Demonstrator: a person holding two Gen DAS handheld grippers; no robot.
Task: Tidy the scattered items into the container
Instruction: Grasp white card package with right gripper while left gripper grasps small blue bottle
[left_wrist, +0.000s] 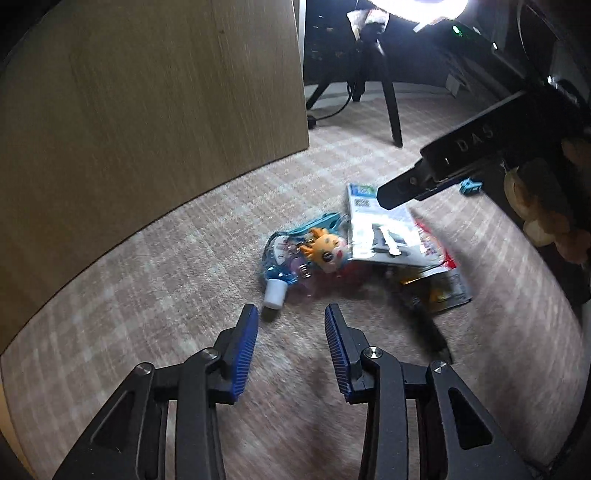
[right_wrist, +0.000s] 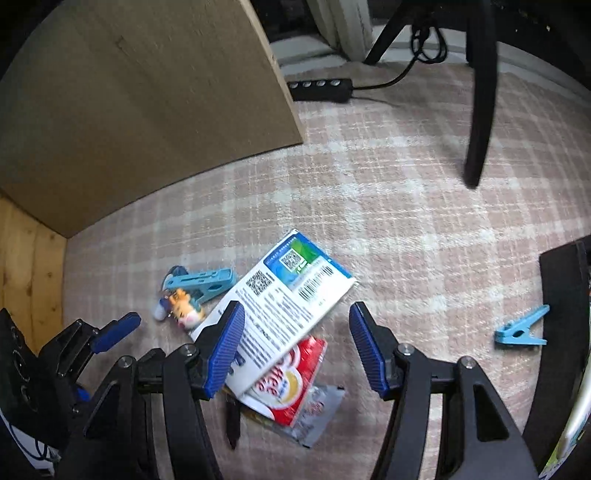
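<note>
I look down at a checked carpet (right_wrist: 388, 206) with a small pile of things on it. My left gripper (left_wrist: 291, 314) points down at the floor. Its two blue pads stand a little apart and there is nothing between them — it holds nothing. Just past its tip lies a small clear blue toy (left_wrist: 284, 266) with a white cap, and an orange cartoon charm (left_wrist: 327, 251) rests on top of it.

Beside the toy lies a white packet (left_wrist: 380, 229) with printed codes. It sits on a red packet (right_wrist: 291, 384), and a silver one (right_wrist: 317, 410) peeks out below. A blue clothes peg (right_wrist: 201, 284) lies next to the charm, touching the white packet's edge.

My right gripper (right_wrist: 297, 317) hangs over this pile. Its pads are wide apart and grip nothing. The left pad is in front of the white packet's corner, but I cannot tell if it touches.

A second blue peg (right_wrist: 521, 330) lies well apart, over by a dark thing on the right. A big wooden board (right_wrist: 147, 110) stands behind the pile. A black power strip (right_wrist: 319, 88) lies on the floor behind it, near some black stand legs (right_wrist: 480, 110).
</note>
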